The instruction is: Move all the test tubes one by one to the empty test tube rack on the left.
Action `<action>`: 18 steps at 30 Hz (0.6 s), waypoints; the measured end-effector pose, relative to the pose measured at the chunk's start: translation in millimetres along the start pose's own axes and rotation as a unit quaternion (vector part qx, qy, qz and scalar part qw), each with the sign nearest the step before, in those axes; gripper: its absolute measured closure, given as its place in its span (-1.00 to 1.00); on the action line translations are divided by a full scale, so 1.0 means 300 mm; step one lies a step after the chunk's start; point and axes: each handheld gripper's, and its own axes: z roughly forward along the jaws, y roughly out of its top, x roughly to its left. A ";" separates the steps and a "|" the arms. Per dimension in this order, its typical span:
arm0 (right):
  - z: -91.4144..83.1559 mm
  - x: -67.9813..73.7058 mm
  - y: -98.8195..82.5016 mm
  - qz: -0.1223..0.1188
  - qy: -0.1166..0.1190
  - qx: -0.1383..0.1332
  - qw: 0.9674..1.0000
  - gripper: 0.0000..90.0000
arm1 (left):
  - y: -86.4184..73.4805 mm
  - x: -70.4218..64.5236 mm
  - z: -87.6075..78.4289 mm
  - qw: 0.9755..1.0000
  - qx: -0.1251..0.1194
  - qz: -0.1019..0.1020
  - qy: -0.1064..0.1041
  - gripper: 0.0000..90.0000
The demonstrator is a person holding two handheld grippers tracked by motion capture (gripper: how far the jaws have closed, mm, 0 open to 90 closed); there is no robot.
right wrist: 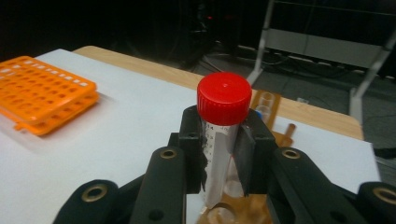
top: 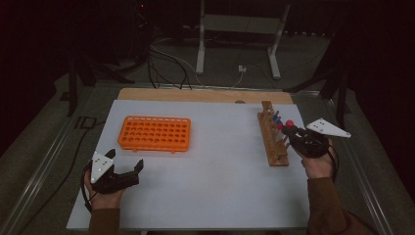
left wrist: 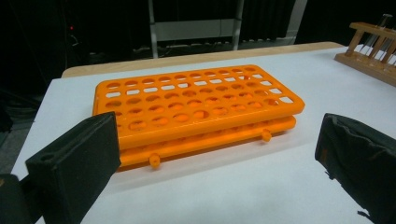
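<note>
A clear tube with a red cap stands upright between the pads of my right gripper, which is shut on it just below the cap. In the high view that tube is lifted over the wooden tube rack at the right of the table, and the right gripper reaches in from the rack's right side. Other capped tubes stay in the rack. My left gripper rests open near the table's front left, its jaws wide apart and facing the orange tube rack, whose holes look empty.
The white table top lies between the two racks, with a wooden strip along its far edge. Behind the table are a metal stand and cables on the floor. The wooden rack shows at the far right of the left gripper view.
</note>
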 end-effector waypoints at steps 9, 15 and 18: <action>0.039 0.051 -0.010 0.001 0.034 0.003 0.999 0.65 | 0.007 -0.022 0.012 1.000 -0.003 -0.001 -0.011 -0.98; 0.073 0.103 -0.012 0.002 0.063 0.000 0.998 0.65 | 0.046 -0.068 0.032 0.999 -0.009 0.014 -0.040 -0.98; 0.096 0.138 -0.008 -0.007 0.081 0.003 0.997 0.65 | 0.072 -0.092 0.043 0.998 -0.016 0.022 -0.055 -0.98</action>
